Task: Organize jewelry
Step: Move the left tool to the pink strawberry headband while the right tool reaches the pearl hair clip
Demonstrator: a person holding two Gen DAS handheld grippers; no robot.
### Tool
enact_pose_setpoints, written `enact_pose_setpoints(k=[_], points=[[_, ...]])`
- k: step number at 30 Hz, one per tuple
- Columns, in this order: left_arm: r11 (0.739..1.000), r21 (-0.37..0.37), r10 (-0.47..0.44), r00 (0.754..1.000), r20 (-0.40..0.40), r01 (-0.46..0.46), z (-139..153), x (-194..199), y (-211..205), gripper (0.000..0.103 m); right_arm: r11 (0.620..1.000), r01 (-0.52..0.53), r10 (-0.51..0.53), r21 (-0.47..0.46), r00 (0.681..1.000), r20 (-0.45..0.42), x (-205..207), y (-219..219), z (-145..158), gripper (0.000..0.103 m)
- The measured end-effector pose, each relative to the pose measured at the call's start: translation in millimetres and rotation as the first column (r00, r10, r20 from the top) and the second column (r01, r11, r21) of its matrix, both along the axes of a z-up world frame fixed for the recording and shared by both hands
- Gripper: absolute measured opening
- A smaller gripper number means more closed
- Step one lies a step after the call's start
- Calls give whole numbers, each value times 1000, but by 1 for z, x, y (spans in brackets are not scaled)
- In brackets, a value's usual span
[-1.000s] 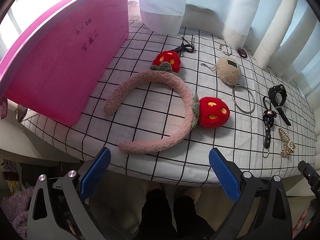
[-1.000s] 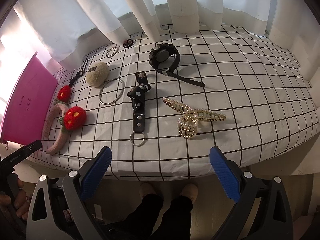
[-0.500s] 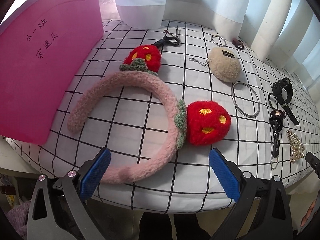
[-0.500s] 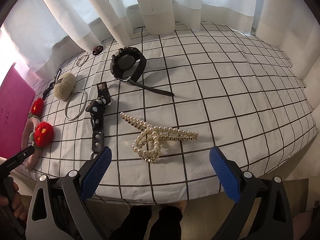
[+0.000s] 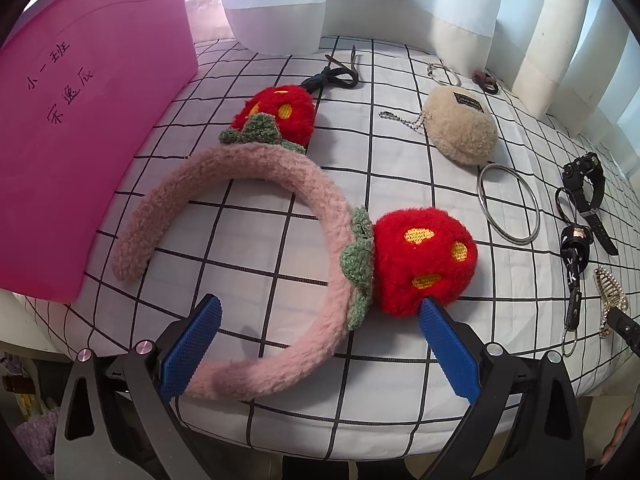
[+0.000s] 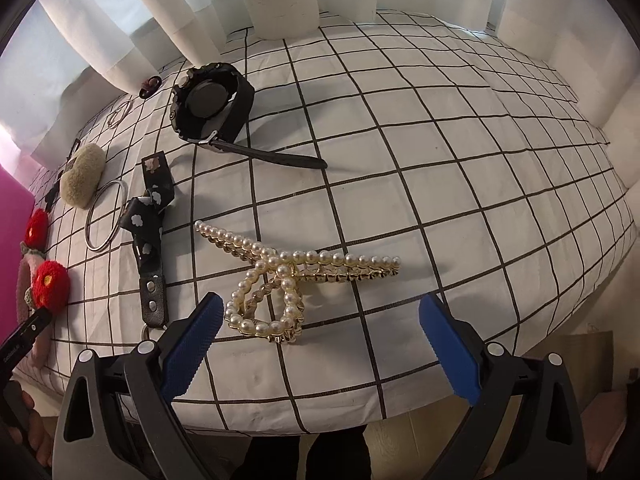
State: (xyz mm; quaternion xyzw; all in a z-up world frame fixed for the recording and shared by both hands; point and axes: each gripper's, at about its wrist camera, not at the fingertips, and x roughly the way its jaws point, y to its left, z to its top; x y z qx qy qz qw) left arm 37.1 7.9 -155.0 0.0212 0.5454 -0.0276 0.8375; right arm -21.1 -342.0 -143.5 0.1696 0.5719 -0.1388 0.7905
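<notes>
A fuzzy pink knitted headband (image 5: 280,216) is lying on a matt, slightly creased checked cloth (image 6: 420,152), its two red strawberries (image 5: 424,260) looking plush with green crochet leaves. The beige pouch (image 5: 460,128) is looking fluffy, with a small metal bead chain. The bangle (image 5: 508,208) is showing shiny smooth metal. The clip (image 6: 288,280) is gleaming with glossy pearls on gold-toned metal. The watch (image 6: 208,100) is looking matt black. The pads (image 6: 192,344) are showing ribbed blue texture.

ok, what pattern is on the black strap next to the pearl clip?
White flowers on the black strap; the right wrist view shows it best, just left of the pearl clip.
</notes>
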Motion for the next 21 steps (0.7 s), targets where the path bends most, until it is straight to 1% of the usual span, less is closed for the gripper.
enact_pose_setpoints(k=[2, 6, 10, 16, 18, 19, 21], points=[[1000, -2, 0, 1000, 8, 0, -1, -1, -1, 97, 1000, 26, -26, 4, 1000, 8, -4, 2, -1, 94], [1000, -1, -2, 1000, 10, 2, -3, 0, -2, 97, 999, 36, -36, -20, 999, 5, -3, 8, -3, 94], [1000, -5, -11, 1000, 23, 11, -5, 1, -2, 97, 997, 74, -73, -28, 997, 18, -2, 9, -7, 93], [999, -46, -16, 1000, 26, 17, -12, 7, 0, 97, 992, 113, -110, -49, 992, 60, -4, 11, -8, 93], [999, -38, -25, 1000, 14, 26, -17, 10, -3, 98, 992, 115, -111, -59, 992, 65, -3, 13, -8, 93], [999, -19, -34, 999, 26, 35, -18, 11, -6, 97, 992, 113, -109, -63, 992, 68, -3, 14, -8, 93], [998, -13, -55, 997, 47, 55, -19, 11, -10, 97, 991, 117, -112, -70, 991, 74, -2, 16, -8, 93]])
